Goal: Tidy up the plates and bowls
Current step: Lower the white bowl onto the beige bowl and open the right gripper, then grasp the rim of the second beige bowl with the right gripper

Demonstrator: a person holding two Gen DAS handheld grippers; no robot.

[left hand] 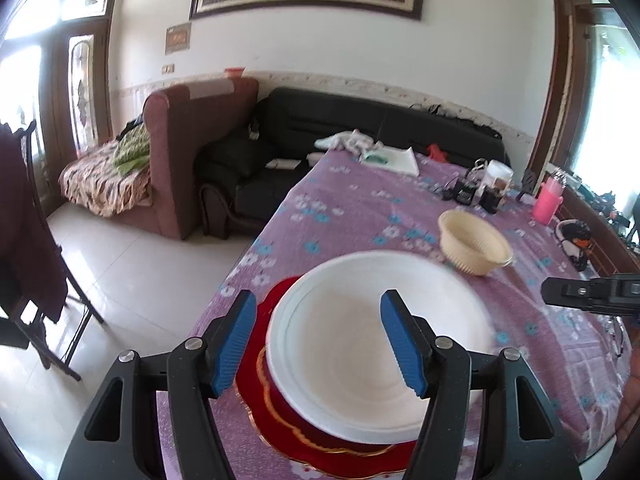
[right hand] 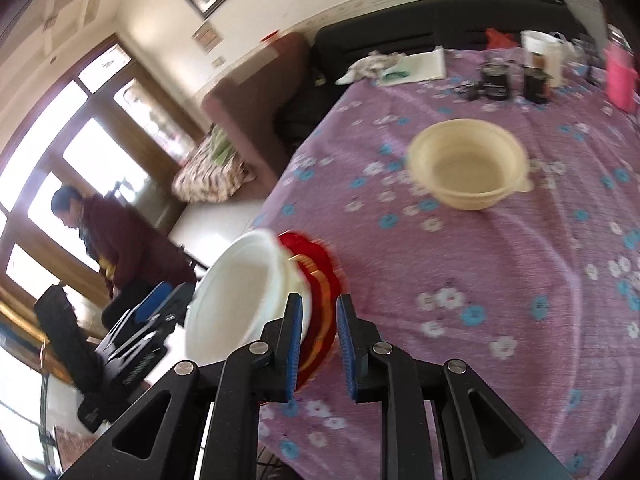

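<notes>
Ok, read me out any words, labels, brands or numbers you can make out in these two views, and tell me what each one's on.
None can be read.
Small framed plaque on the wall: too small and blurred.
Dark containers at the table's far end: labels blurred.
White bowl, red plate, cream bowl: no lettering visible.
</notes>
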